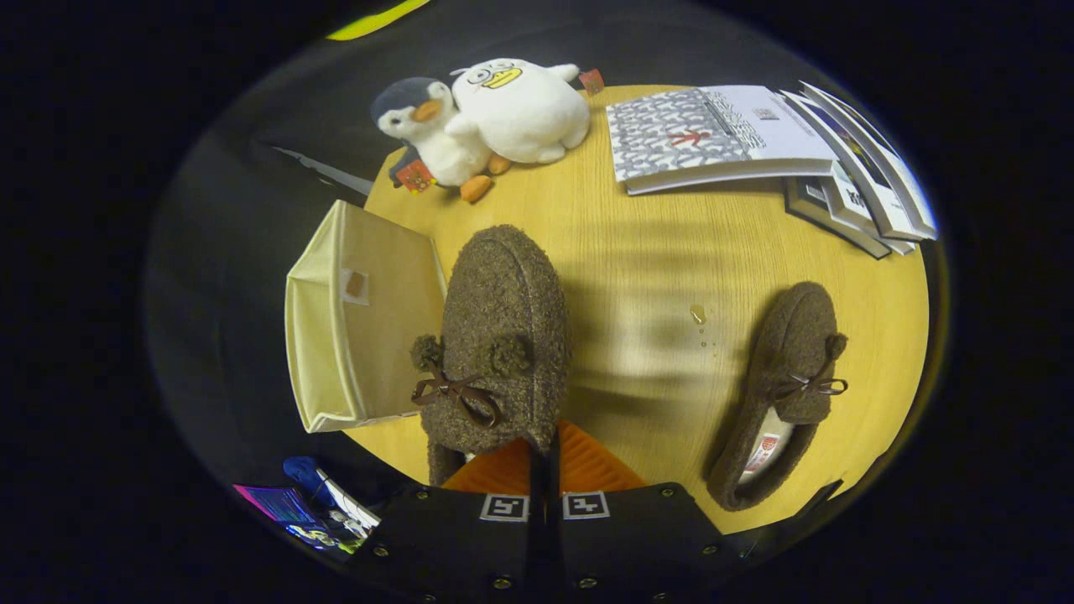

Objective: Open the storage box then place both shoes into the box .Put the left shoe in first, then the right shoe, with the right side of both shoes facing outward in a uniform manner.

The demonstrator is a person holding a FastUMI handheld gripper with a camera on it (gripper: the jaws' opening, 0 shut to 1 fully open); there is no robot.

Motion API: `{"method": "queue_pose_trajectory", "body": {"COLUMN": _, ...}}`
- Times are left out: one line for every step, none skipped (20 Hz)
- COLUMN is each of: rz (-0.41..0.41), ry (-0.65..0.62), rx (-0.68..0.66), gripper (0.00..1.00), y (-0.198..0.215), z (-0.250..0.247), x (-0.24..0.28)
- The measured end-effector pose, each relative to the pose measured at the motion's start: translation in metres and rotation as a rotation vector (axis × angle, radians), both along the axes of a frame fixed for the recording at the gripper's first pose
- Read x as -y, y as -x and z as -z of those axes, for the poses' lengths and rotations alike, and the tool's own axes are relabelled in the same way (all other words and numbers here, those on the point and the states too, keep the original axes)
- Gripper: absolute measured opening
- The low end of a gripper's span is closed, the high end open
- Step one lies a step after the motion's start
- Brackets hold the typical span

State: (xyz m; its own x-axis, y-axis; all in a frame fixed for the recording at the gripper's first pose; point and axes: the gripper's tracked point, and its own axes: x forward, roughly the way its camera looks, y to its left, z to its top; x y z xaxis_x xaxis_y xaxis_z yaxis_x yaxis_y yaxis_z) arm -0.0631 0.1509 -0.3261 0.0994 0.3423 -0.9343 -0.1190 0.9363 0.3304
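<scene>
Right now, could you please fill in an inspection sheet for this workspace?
Surface: round wooden table, small wet spot near the middle.
Job's things: cream storage box lying open at the table's edge; one brown fuzzy shoe held at its heel just ahead of the fingers, beside the box; second shoe resting on the table, apart.
Clutter: penguin plush, white duck plush, stack of books beyond the shoes.
Grippers: gripper shut on the held shoe's heel edge.
Cables: nothing seen.
Surroundings: dark booth wall.
</scene>
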Motion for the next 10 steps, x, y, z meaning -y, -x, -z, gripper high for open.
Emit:
{"method": "queue_pose_trajectory", "body": {"rz": -0.014, "ry": -0.014, "rx": 0.015, "gripper": 0.01, "y": -0.004, "z": -0.013, "x": -0.006}}
{"method": "queue_pose_trajectory", "body": {"rz": -0.027, "ry": -0.026, "rx": 0.032, "gripper": 0.01, "y": -0.008, "z": -0.026, "x": -0.011}}
{"method": "queue_pose_trajectory", "body": {"rz": -0.047, "ry": -0.033, "rx": 0.049, "gripper": 0.01, "y": -0.011, "z": -0.037, "x": -0.017}}
{"method": "queue_pose_trajectory", "body": {"rz": -0.065, "ry": -0.038, "rx": 0.066, "gripper": 0.00, "y": -0.015, "z": -0.048, "x": -0.024}}
{"method": "queue_pose_trajectory", "body": {"rz": -0.089, "ry": -0.044, "rx": 0.082, "gripper": 0.00, "y": -0.018, "z": -0.057, "x": -0.033}}
{"method": "queue_pose_trajectory", "body": {"rz": -0.114, "ry": -0.050, "rx": 0.094, "gripper": 0.01, "y": -0.022, "z": -0.064, "x": -0.042}}
{"method": "queue_pose_trajectory", "body": {"rz": -0.139, "ry": -0.055, "rx": 0.101, "gripper": 0.00, "y": -0.025, "z": -0.071, "x": -0.052}}
{"method": "queue_pose_trajectory", "body": {"rz": -0.169, "ry": -0.061, "rx": 0.108, "gripper": 0.00, "y": -0.029, "z": -0.077, "x": -0.063}}
{"method": "queue_pose_trajectory", "body": {"rz": -0.197, "ry": -0.068, "rx": 0.116, "gripper": 0.00, "y": -0.033, "z": -0.082, "x": -0.075}}
{"method": "queue_pose_trajectory", "body": {"rz": -0.227, "ry": -0.073, "rx": 0.127, "gripper": 0.00, "y": -0.038, "z": -0.087, "x": -0.088}}
